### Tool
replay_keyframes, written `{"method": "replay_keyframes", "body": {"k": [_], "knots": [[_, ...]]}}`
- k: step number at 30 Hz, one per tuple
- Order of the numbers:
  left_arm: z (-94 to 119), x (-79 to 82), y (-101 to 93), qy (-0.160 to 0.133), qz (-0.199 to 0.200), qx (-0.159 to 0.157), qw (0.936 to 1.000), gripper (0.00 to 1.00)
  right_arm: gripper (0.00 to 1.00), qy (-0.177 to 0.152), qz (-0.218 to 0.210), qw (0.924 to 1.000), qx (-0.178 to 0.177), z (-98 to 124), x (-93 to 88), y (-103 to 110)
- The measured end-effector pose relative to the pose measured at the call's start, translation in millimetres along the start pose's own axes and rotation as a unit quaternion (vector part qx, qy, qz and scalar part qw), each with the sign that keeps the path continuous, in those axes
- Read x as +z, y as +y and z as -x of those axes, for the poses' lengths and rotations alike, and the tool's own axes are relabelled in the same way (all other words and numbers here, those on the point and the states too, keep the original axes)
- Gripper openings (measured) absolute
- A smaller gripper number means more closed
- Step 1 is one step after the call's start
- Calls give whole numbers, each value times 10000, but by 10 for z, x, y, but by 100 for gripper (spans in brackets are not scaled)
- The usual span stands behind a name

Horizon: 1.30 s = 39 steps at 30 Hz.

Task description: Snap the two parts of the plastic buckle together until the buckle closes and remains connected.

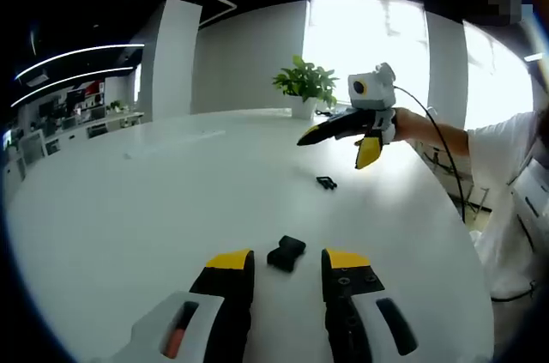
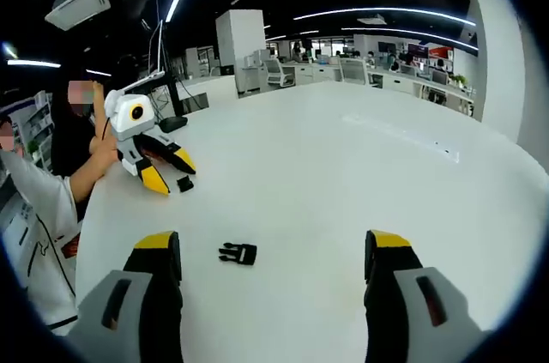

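Observation:
A blocky black buckle part (image 1: 286, 253) lies on the white table (image 1: 154, 208), just ahead of and between the yellow tips of my left gripper (image 1: 287, 262), which is open. The same part (image 2: 184, 183) lies by the left gripper (image 2: 171, 172) in the right gripper view. The second black buckle part (image 1: 326, 182), the one with prongs, lies farther out on the table. In the right gripper view this pronged part (image 2: 238, 253) rests flat ahead of my right gripper (image 2: 273, 245), nearer its left jaw. The right gripper (image 1: 334, 150) is wide open, hovering above the table.
A potted plant (image 1: 304, 87) stands at the table's far edge near bright windows. A person's arm and white sleeve (image 1: 506, 153) reach in from the right. A person (image 2: 34, 200) stands at the table's left edge. Desks and monitors (image 2: 377, 63) fill the office behind.

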<state>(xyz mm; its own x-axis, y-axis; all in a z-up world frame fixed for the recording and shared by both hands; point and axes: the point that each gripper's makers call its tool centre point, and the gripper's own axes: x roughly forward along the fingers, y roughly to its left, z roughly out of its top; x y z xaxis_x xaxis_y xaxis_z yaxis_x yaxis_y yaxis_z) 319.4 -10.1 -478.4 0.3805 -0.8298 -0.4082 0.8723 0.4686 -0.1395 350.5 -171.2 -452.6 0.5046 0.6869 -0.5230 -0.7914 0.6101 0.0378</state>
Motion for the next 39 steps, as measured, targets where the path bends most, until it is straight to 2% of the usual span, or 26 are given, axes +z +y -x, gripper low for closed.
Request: {"method": "replay_keyframes", "body": {"k": [4, 7, 12, 13, 15, 16, 18, 20, 24, 28, 32, 35, 39], "knots": [[-13, -2, -32, 10, -28, -46, 10000, 31, 96, 523, 359, 9979, 127, -42, -87, 62], [-17, -5, -43, -5, 19, -58, 10000, 31, 97, 802, 550, 9952, 78, -45, -106, 60], [-20, -9, -50, -12, 36, -68, 10000, 31, 100, 1465, 1019, 9839, 34, -54, -185, 35], [-21, -10, -52, -16, 43, -72, 10000, 31, 100, 1621, 1223, 9792, 10, -58, -195, 15], [-22, -10, -49, -23, 58, -75, 10000, 31, 100, 1685, 1490, 9744, -15, -85, -171, -10], [-23, -10, -50, -25, 66, -77, 9999, 31, 100, 1720, 1758, 9693, 22, -97, -146, -20], [-23, -10, -48, -27, 72, -71, 9999, 31, 100, 1589, 2054, 9656, 103, -132, -71, -9], [-21, -7, -40, -37, 95, -70, 9999, 31, 100, 1765, 2394, 9544, 259, -126, -66, 10], [-17, 0, -21, -61, 148, -57, 9999, 31, 97, 2141, 3037, 9261, 644, -109, -102, 86], [-8, 4, -1, -73, 178, -36, 9998, 31, 89, 2221, 3286, 9131, 950, -91, -35, 167], [2, 5, 20, -88, 203, -26, 9998, 30, 81, 2216, 3460, 9055, 1059, -93, 66, 164], [7, 8, 38, -106, 242, -32, 9996, 30, 77, 2274, 3533, 8994, 1210, -88, 77, 170], [14, 8, 53, -105, 233, -36, 9997, 30, 73, 2393, 3835, 8811, 1390, -81, 59, 149]]}}
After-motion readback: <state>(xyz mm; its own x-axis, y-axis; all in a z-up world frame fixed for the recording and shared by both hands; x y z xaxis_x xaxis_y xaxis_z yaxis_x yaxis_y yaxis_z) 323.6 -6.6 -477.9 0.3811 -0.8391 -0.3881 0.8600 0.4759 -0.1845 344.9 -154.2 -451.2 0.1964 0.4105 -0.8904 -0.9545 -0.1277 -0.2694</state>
